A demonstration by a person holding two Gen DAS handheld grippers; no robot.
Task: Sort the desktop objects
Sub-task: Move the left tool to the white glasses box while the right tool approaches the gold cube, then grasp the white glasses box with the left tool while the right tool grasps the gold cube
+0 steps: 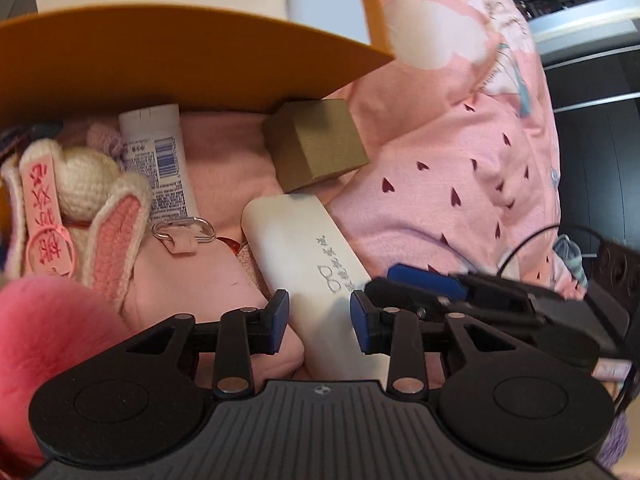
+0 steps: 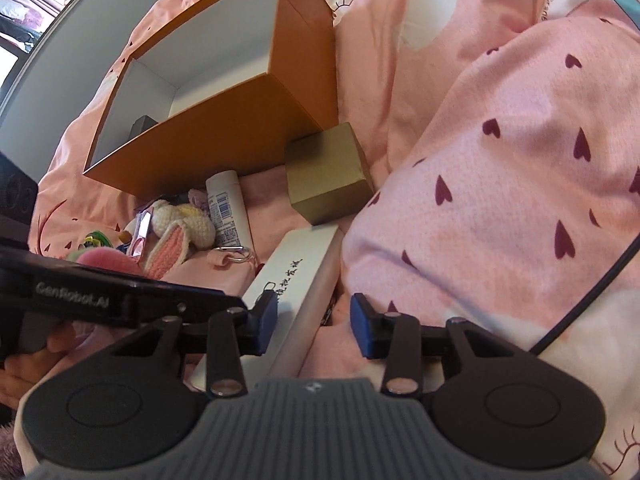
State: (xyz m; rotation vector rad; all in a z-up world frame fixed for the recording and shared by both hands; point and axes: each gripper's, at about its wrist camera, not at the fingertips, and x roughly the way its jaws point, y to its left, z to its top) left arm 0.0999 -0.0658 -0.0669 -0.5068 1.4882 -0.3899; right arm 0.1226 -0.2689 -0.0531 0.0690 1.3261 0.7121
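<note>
A long white glasses case [image 1: 308,264] with grey lettering lies on pink bedding, also in the right wrist view [image 2: 296,280]. My left gripper [image 1: 319,322] is open, its blue pads on either side of the case's near end, apart from it. My right gripper [image 2: 313,326] is open over the same case end, close beside the left gripper. A gold cube box [image 1: 316,144] sits beyond the case. A white tube [image 1: 158,160], a crocheted bunny [image 1: 80,196] and a pink keyring strap [image 1: 182,236] lie to the left.
An open orange box [image 2: 224,120] with a white inside stands behind the objects and holds a small dark item [image 2: 142,126]. A pink fluffy thing [image 1: 44,336] is at near left. Folded pink heart-print bedding [image 2: 500,184] rises on the right. A black cable [image 2: 592,292] crosses it.
</note>
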